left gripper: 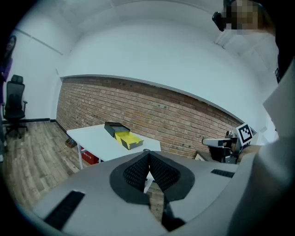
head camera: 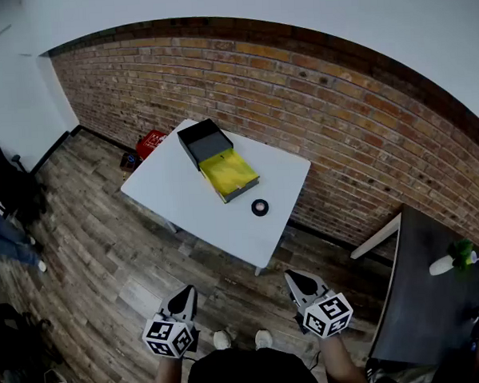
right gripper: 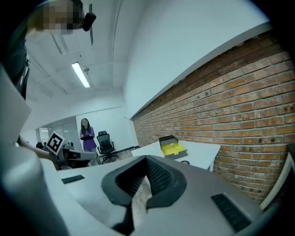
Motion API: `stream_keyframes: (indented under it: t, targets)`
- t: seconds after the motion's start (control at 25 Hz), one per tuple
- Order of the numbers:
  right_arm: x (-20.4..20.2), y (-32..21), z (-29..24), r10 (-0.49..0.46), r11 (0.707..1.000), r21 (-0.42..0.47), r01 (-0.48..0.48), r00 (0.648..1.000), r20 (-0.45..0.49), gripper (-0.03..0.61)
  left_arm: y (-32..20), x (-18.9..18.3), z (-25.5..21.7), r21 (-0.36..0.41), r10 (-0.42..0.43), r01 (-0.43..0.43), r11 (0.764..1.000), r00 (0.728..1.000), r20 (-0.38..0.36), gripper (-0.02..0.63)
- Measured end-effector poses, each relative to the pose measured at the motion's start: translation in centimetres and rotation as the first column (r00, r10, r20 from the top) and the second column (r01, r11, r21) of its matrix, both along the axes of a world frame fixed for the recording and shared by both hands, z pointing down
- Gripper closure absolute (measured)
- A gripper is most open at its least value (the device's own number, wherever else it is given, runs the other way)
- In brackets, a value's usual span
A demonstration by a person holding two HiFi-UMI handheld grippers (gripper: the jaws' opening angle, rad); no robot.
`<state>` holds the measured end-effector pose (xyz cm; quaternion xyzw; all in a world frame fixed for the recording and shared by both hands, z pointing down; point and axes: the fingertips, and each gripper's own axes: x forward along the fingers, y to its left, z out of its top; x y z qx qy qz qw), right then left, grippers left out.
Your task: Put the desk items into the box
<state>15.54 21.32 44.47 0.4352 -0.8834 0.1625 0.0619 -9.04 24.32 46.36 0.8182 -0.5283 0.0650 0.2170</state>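
Note:
A white table (head camera: 184, 198) stands ahead of me against the brick wall. On it lies an open black box (head camera: 204, 140) with a yellow part (head camera: 230, 173) beside it, also visible as a black box (left gripper: 115, 127) and yellow part (right gripper: 173, 148) in the gripper views. A small black tape roll (head camera: 259, 207) sits near the table's right front edge. My left gripper (head camera: 185, 292) and right gripper (head camera: 294, 277) hang low over the floor, well short of the table. The left gripper (left gripper: 148, 156) is shut and empty, as is the right gripper (right gripper: 146, 159).
A red crate (head camera: 150, 142) sits on the wood floor under the table's far left corner. A dark table (head camera: 437, 296) with a green item stands to my right. An office chair (left gripper: 14, 110) is at the far left. A person in purple (right gripper: 86, 133) stands in the distance.

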Motion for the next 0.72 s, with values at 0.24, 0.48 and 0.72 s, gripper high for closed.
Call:
stream_keyframes:
  t: [0.24, 0.48, 0.72]
  targets:
    - [0.3, -0.3, 0.0, 0.033, 0.999, 0.003, -0.033, 0.999, -0.006, 0.557, -0.7, -0.9, -0.4, 0.015, 0.002, -0.002, 1.0, 1.0, 0.002, 0.6]
    - [-0.5, -0.2, 0.1, 0.041, 0.999, -0.001, -0.041, 0.999, -0.012, 0.557, -0.7, -1.6, -0.1, 0.006, 0.01, -0.01, 1.0, 1.0, -0.005, 0.6]
    - [-0.9, -0.4, 0.2, 0.07, 0.998, -0.004, -0.07, 0.998, 0.01, 0.557, -1.4, -2.4, 0.0, 0.014, 0.025, -0.024, 1.0, 1.0, -0.016, 0.6]
